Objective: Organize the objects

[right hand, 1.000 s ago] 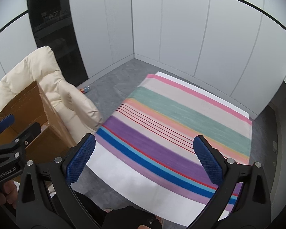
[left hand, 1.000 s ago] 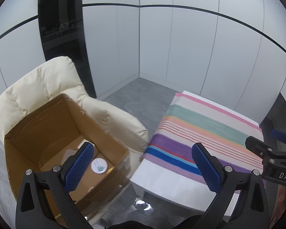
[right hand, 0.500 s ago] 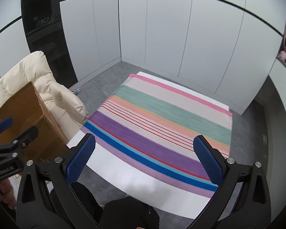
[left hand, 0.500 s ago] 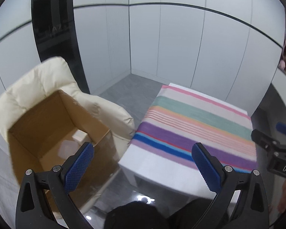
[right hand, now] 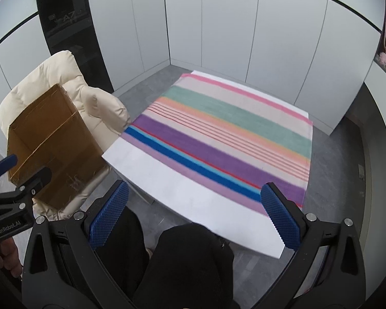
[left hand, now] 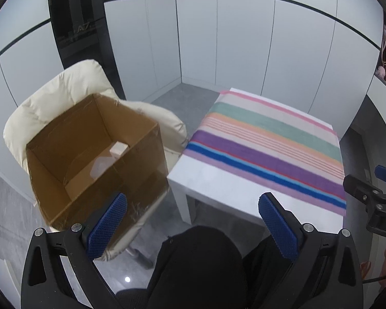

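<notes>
Left gripper [left hand: 193,225] and right gripper [right hand: 194,215] both spread wide, holding nothing. Cardboard box [left hand: 95,154] ahead-left; striped cloth [right hand: 218,139] ahead.

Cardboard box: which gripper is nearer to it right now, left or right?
Left. The left gripper hangs just above the cardboard box at its near wall, jaws open and empty. The right gripper is off to the box's right, above the table edge.

Cardboard box [left hand: 95,154] on cream chair [left hand: 64,87]
</notes>
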A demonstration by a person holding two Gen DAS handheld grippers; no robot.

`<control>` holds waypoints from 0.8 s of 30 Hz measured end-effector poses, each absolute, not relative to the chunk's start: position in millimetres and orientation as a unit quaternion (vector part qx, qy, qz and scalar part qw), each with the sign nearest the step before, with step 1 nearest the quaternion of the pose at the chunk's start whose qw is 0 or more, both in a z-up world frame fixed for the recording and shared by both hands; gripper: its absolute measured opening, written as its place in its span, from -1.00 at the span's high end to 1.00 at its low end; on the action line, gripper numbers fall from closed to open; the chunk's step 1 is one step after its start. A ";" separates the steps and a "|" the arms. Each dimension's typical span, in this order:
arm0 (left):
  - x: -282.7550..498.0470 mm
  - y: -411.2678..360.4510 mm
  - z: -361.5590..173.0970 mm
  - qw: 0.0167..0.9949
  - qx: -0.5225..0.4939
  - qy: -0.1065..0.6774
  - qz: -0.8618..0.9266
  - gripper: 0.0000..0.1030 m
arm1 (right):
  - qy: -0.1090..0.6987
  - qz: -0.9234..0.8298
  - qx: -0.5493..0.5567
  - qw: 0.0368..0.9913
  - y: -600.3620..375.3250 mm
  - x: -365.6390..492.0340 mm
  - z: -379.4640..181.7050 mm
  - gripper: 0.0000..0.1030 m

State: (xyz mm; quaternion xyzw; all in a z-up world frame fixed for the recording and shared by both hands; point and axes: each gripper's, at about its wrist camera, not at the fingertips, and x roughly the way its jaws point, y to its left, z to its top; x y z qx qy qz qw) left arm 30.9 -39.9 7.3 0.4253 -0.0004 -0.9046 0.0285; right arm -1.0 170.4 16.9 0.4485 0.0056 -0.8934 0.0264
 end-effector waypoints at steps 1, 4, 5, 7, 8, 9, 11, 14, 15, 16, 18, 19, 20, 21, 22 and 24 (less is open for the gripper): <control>30.2 -39.4 6.4 0.025 0.428 0.002 -0.904 -1.00 | 0.006 -0.892 0.452 0.027 170.4 0.2 14.9 -1.00; 31.7 -34.6 6.1 0.019 0.427 -0.003 -0.904 -1.00 | 0.007 -0.885 0.464 0.032 170.9 1.1 8.6 -1.00; 32.1 -33.4 5.9 0.018 0.427 -0.003 -0.904 -1.00 | 0.006 -0.884 0.466 0.030 171.4 0.7 7.1 -1.00; 33.2 -31.2 5.0 0.021 0.428 -0.005 -0.903 -1.00 | 0.006 -0.882 0.469 0.030 172.4 1.2 5.1 -1.00; 33.0 -30.8 4.1 0.022 0.430 -0.006 -0.902 -1.00 | 0.007 -0.882 0.470 0.028 172.7 1.4 4.7 -1.00; 33.4 -30.4 2.8 0.021 0.434 -0.004 -0.901 -1.00 | 0.007 -0.882 0.471 0.027 173.2 1.5 4.3 -1.00; 33.8 -29.1 1.3 0.021 0.437 -0.005 -0.899 -1.00 | 0.004 -0.881 0.472 0.028 173.6 1.3 3.8 -1.00; 33.5 -28.2 -0.8 0.024 0.440 -0.004 -0.898 -1.00 | 0.004 -0.881 0.473 0.028 173.4 0.7 3.6 -1.00; 33.0 -29.1 -1.5 0.027 0.441 0.000 -0.897 -1.00 | 0.004 -0.881 0.473 0.029 173.0 0.4 3.5 -1.00; 33.6 -30.2 -1.9 0.028 0.442 0.004 -0.897 -1.00 | 0.004 -0.880 0.473 0.030 172.8 0.0 3.4 -1.00; 34.9 -30.2 -1.5 0.029 0.440 0.004 -0.897 -1.00 | 0.004 -0.880 0.473 0.030 172.9 0.0 3.2 -1.00; 35.5 -29.9 -1.4 0.028 0.439 0.004 -0.898 -1.00 | 0.006 -0.881 0.473 0.030 172.5 0.0 3.1 -1.00; 35.6 -29.2 -1.6 0.026 0.439 0.004 -0.898 -1.00 | 0.008 -0.881 0.472 0.030 172.1 0.2 3.1 -1.00; 36.0 -27.7 -1.7 0.026 0.438 0.001 -0.899 -1.00 | 0.010 -0.882 0.471 0.029 171.5 0.2 3.3 -1.00; 36.2 -27.4 -1.5 0.027 0.437 -0.001 -0.899 -1.00 | 0.011 -0.882 0.470 0.029 170.6 0.2 3.4 -1.00; 37.0 -25.5 -0.9 0.025 0.435 -0.004 -0.900 -1.00 | 0.014 -0.883 0.468 0.029 169.3 0.5 3.7 -1.00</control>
